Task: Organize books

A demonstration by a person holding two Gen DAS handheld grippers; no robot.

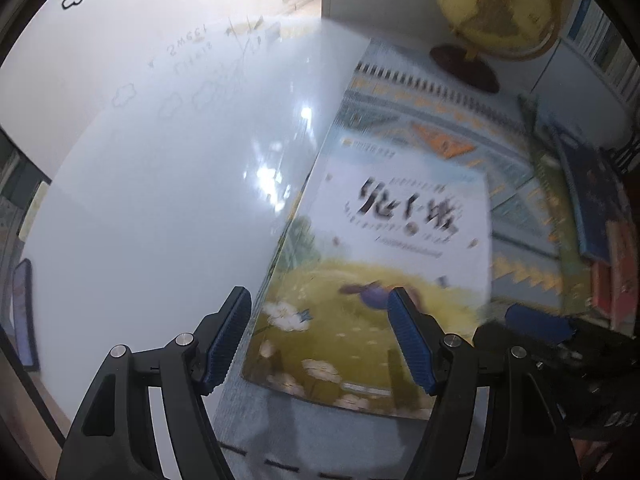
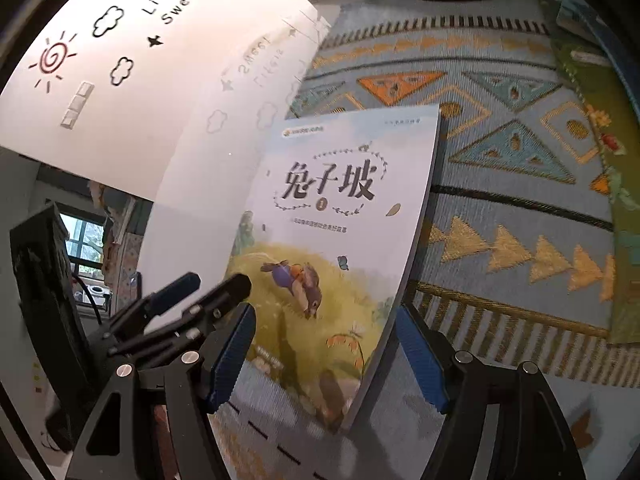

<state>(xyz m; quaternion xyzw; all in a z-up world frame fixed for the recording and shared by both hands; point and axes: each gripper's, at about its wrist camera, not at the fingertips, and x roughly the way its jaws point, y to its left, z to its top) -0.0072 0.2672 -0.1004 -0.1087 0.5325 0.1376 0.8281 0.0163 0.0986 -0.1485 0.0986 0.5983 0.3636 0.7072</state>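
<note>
In the left wrist view, the left gripper (image 1: 320, 336) hangs over the near end of the picture book (image 1: 384, 248), fingers spread wide and pressing on nothing; the book's spine edge sits in the gap between them. The book lies on a patterned woven mat (image 1: 440, 108), its left edge along the mat's border with the bare glossy white surface (image 1: 160, 200), probably so that an edge is easy to reach. A globe (image 1: 492, 12) stands at the mat's far end, and more books (image 1: 576, 200) lie stacked on the right, likely where this one belongs. The right gripper (image 1: 536, 324) shows at the lower right, beside the book's corner.

In the right wrist view, the right gripper (image 2: 324, 360) straddles the book's (image 2: 340, 208) near end, fingers also wide and empty. The cover is pale blue above with dark Chinese lettering and a numeral one, below a yellow-green meadow with a brown rabbit. The left gripper (image 2: 208, 284) sits just beside the book's left edge. Whether the book lies flat or is tipped up I cannot tell.
</note>
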